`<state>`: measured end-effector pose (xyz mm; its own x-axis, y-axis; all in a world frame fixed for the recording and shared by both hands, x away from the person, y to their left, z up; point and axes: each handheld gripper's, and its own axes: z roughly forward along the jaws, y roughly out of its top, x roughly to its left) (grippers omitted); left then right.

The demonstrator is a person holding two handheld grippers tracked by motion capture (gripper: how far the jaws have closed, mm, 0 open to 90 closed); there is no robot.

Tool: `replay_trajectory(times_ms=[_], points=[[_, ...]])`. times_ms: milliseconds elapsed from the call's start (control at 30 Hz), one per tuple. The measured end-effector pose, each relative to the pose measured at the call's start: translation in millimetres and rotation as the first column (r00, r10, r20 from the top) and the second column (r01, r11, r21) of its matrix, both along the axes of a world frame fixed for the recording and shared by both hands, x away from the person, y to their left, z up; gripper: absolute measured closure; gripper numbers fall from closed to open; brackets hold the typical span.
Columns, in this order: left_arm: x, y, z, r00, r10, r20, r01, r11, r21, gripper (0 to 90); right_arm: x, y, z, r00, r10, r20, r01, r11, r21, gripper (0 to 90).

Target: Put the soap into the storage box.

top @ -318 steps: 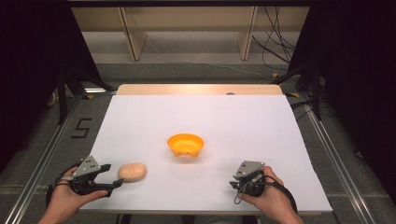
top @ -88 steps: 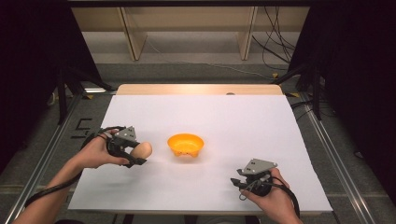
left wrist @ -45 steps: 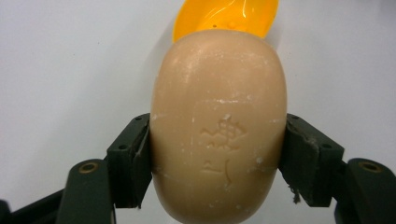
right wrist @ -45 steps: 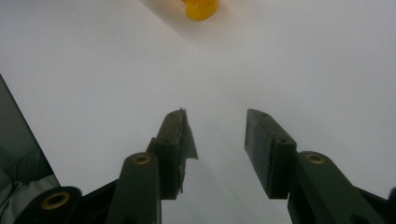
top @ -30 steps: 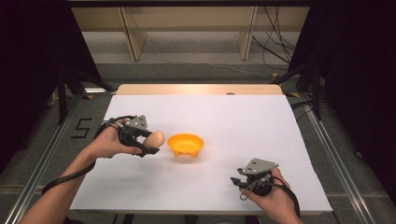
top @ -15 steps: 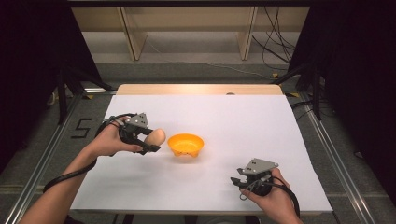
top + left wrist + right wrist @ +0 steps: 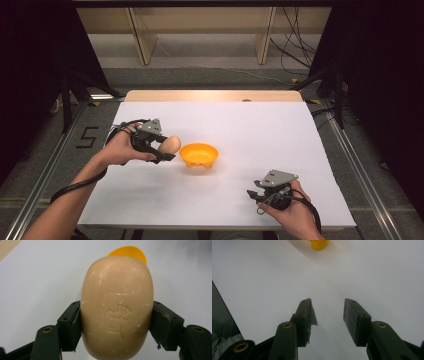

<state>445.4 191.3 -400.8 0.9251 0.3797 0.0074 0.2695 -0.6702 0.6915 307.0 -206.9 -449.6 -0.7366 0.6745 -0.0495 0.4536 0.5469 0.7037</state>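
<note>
Over the left half of the counter (image 7: 300, 130), the left gripper (image 7: 161, 148) is held up off the white surface, its jaws clamped on the two long sides of a tan oval soap bar (image 7: 170, 144). In the left gripper view the soap bar (image 7: 117, 307) stands on end between the black jaws, a stamped mark on its face, with the rim of the orange bowl (image 7: 128, 253) peeking out behind its top. Half a second ago the bar was in nearly the same spot; a second ago it sat a touch lower, and almost three seconds ago it was farther toward the left edge. More than ten seconds ago it lay on the counter near the front left corner.

Just right of the soap, the orange bowl (image 7: 199, 154) sits near the middle of the counter, unmoved throughout.

Near the front edge on the right side, the right gripper (image 7: 256, 195) rests low in the person's hand, jaws apart with bare white counter between them. It has barely shifted since the earlier frames.
</note>
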Motion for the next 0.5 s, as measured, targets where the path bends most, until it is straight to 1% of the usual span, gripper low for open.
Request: replay_trajectory(times_ms=[67, 100, 167, 200, 300, 500], points=[[0.4, -0.9, 0.8, 1.0000, -0.003, -0.002, 0.003, 1.0000, -0.003, 32.2, 0.4, -0.1, -0.1, 1.0000, 0.001, 0.004, -0.001, 1.000, -0.003, 58.6], [0.1, -1.6, 0.9, 1.0000, 0.006, -0.006, -0.006, 1.0000, -0.007, 32.2, 0.3, 0.0, 0.0, 1.0000, 0.000, 0.002, 0.000, 1.000, 0.000, 58.6], [0.4, -2.2, 1.3, 1.0000, 0.003, -0.006, -0.003, 1.0000, -0.008, 32.2, 0.1, 0.3, -0.2, 1.0000, 0.001, -0.003, -0.001, 1.000, 0.001, 58.6], [0.7, -3.7, 2.2, 1.0000, 0.000, 0.004, 0.000, 1.0000, -0.007, 32.2, 0.1, 0.3, -0.4, 1.0000, 0.001, -0.001, -0.001, 1.000, 0.001, 58.6], [1.0, -5.3, 2.6, 1.0000, 0.001, 0.002, -0.001, 0.9999, -0.010, 32.2, 0.1, 0.3, -0.3, 1.0000, 0.001, -0.002, -0.001, 1.000, 0.001, 58.5], [3.8, -9.8, 3.7, 0.9999, -0.013, 0.007, 0.013, 0.9998, -0.013, 32.2, 0.5, 0.0, -0.7, 1.0000, 0.006, -0.001, -0.006, 1.000, 0.001, 58.4]])
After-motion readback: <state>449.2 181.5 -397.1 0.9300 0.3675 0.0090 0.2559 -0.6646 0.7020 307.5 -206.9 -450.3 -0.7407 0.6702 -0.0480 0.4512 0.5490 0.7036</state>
